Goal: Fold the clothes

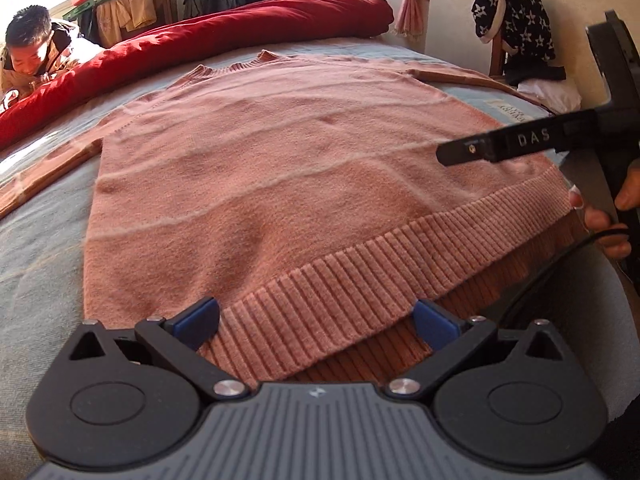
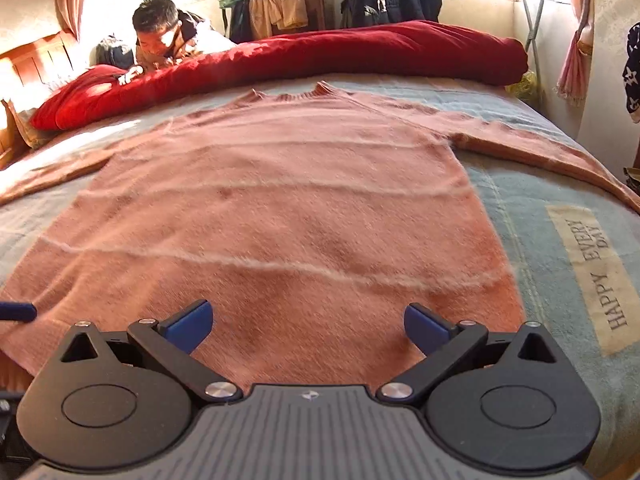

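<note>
Sweater (image 2: pixel 280 216) flat, sleeve ends cut off, hem behind right gripper (image 2: pixel 308 324) hidden

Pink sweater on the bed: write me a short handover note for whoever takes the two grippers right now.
Left gripper: open, jaws either side of the ribbed hem, nothing gripped.
Right gripper: open, over the lower body of the sweater, holding nothing.
Sweater lies flat, front up, on the blue bedcover, both sleeves spread outward, neck towards the red quilt.
Done: garment laid out.
Left: every fold; probably sleeves in first, then hem up to neck.
</note>
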